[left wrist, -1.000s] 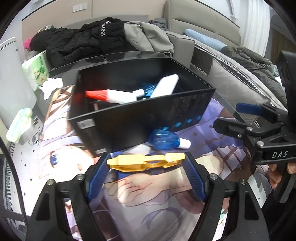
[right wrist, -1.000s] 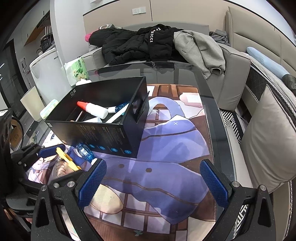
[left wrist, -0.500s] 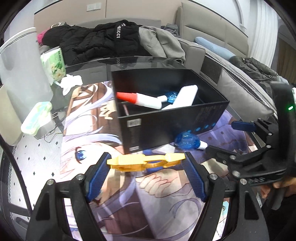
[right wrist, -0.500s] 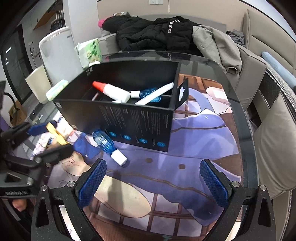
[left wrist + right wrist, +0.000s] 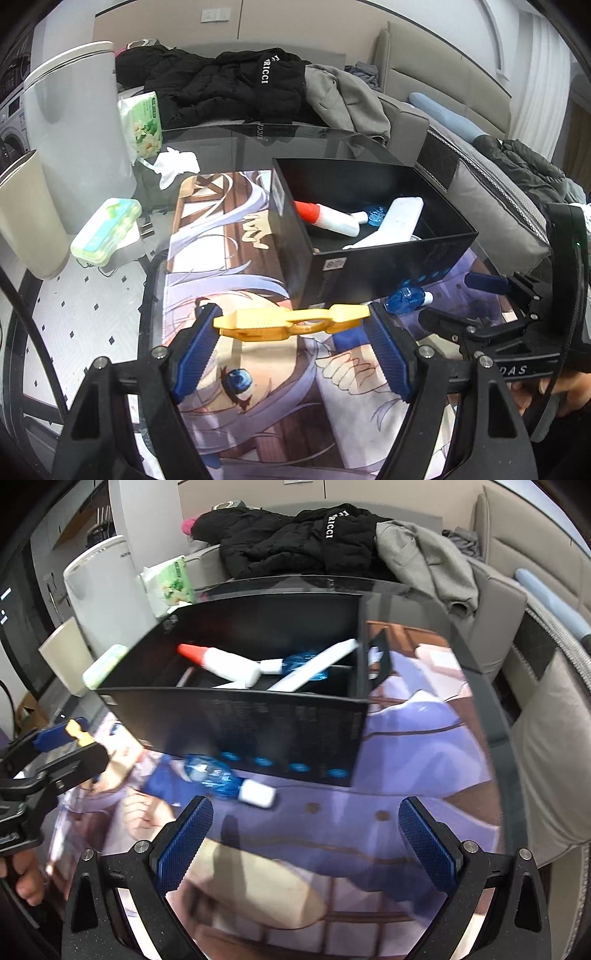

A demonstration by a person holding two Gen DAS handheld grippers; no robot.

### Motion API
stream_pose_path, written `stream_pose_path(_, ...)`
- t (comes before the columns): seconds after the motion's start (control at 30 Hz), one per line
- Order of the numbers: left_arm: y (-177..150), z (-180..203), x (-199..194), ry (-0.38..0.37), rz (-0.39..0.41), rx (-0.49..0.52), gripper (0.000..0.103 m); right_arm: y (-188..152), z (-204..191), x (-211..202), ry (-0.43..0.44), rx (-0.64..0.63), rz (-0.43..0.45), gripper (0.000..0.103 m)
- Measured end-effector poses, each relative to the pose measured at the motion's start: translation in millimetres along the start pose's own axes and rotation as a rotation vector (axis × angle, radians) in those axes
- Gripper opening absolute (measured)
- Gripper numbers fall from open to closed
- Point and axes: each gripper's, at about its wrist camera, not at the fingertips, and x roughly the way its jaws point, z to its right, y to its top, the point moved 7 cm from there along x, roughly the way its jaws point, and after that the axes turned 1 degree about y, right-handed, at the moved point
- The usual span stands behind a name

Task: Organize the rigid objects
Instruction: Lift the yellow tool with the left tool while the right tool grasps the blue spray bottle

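Note:
My left gripper is shut on a yellow plastic tool, held crosswise above the printed mat, just in front of the black box. The box holds a white glue bottle with a red cap, a blue bottle and a white flat piece. A second blue bottle with a white cap lies on the mat against the box's front wall. My right gripper is open and empty, just short of that bottle. In the right wrist view the left gripper shows at far left.
The glass table carries a printed anime mat. A green case, a tissue pack and crumpled paper lie at back left. Jackets lie piled on the sofa behind. A white appliance stands left.
The left gripper has swung left and back with the yellow tool, so the box now sits to its right. The right gripper has moved closer to the blue bottle on the mat.

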Motion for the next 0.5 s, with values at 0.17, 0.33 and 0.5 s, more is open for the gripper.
stream_pose_path(0.17,2.4,-6.9,-1.1,0.007,0.007,-0.021,0.078,0.3,-15.5,1.9,0.054,0.041,0.013,0.102)
stream_pose_path(0.33,2.7,-8.8,-1.2,0.005,0.009,-0.025,0.078,3.5,-19.9,7.3,0.062,0.110,0.022,0.102)
stream_pose_path(0.5,2.7,-11.5,-1.8,0.010,0.006,-0.023,0.078,7.7,-26.9,15.3,0.011,0.118,0.039,0.102)
